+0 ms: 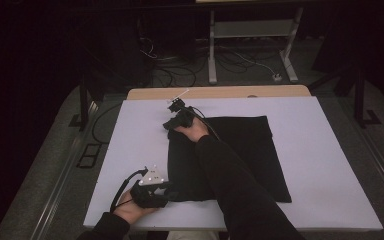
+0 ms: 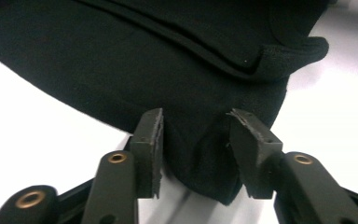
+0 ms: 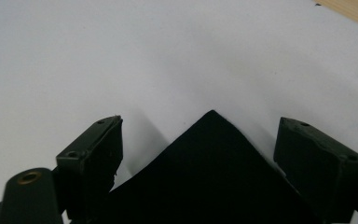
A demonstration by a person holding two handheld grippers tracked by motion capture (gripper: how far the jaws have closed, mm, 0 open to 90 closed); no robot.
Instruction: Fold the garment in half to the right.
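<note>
A black folded cloth (image 1: 245, 150) lies flat on the white table top (image 1: 325, 150). My left gripper (image 1: 168, 190) sits at the cloth's near left corner. In the left gripper view its jaws (image 2: 196, 121) straddle that bunched corner (image 2: 205, 163); the right pad (image 2: 254, 149) touches the fabric, while a strip of table shows beside the left pad (image 2: 150, 149). My right gripper (image 1: 173, 123) rests at the far left corner, reached across the cloth by a dark-sleeved arm (image 1: 230, 175). Its jaws (image 3: 199, 122) stand wide, and the pointed corner (image 3: 214, 172) lies between them untouched.
A wooden edge (image 1: 220, 92) runs along the table's far side. Beyond it, cables (image 1: 180, 75) and a light metal stand (image 1: 250, 30) are on the floor. White surface lies to the left and right of the cloth.
</note>
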